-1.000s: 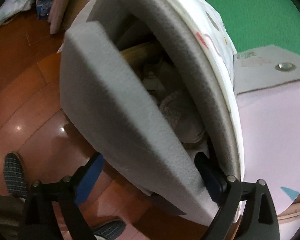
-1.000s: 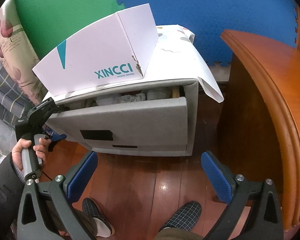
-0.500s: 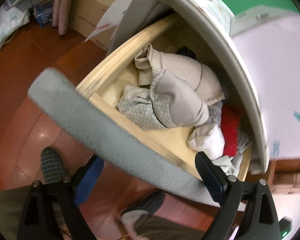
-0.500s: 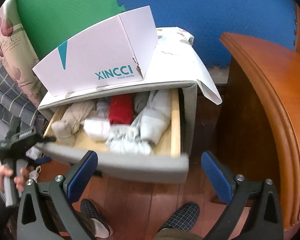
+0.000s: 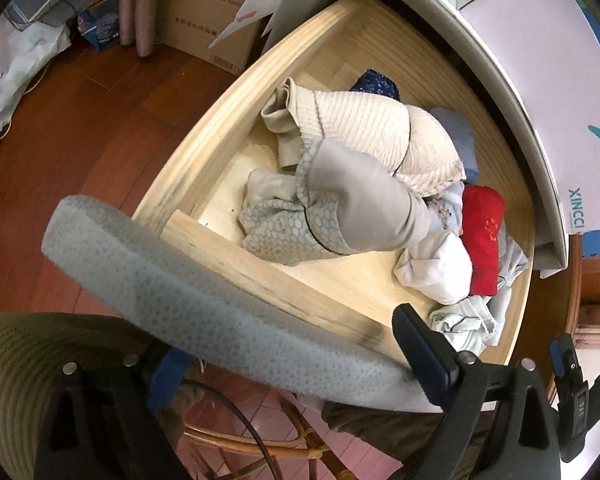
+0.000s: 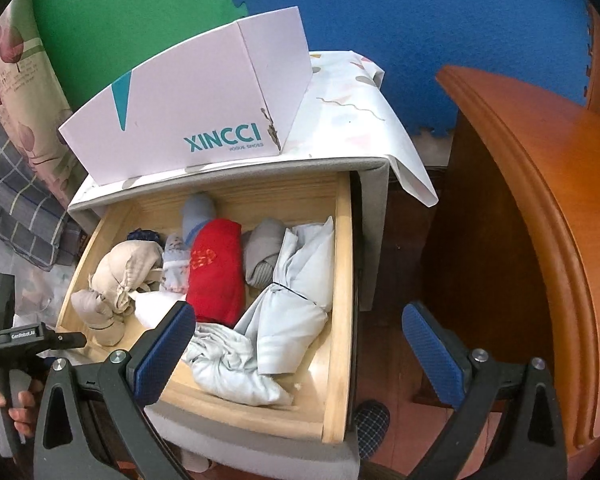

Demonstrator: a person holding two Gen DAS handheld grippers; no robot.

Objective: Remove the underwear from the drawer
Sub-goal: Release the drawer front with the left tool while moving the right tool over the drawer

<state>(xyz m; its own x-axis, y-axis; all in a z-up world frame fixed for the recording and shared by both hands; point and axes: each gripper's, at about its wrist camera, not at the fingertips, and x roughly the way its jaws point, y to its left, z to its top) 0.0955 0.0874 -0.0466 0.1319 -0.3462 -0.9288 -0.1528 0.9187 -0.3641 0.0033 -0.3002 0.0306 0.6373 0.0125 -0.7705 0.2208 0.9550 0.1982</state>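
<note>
Underwear lies loose in the wooden drawer (image 6: pixel 342 280), which stands pulled far out of the grey bedside cabinet (image 6: pixel 374 240). A red folded piece (image 6: pixel 216 276) sits mid-drawer; to its left are beige quilted bundles (image 6: pixel 128 272), to its right a grey roll (image 6: pixel 264 256) and a pale blue garment (image 6: pixel 300 280), whose crumpled end reaches the front wall. In the left wrist view the same red piece (image 5: pixel 482 236) lies at the right of the pile, the beige quilted bundles (image 5: pixel 364 136) at its centre.

The left gripper (image 5: pixel 288 356) straddles the drawer's grey padded front (image 5: pixel 220 312): one finger passes below the panel, the other stands above it, inside the drawer's edge. The gap between them is wider than the panel, and whether either pad touches it cannot be told. The right gripper (image 6: pixel 300 352) hangs over the drawer's front, its blue pads (image 6: pixel 166 354) set wide apart and holding nothing.

A white XINCCI shoebox lid (image 6: pixel 196 108) stands on the cabinet top. A wooden furniture piece (image 6: pixel 540 220) is to the right.
</note>
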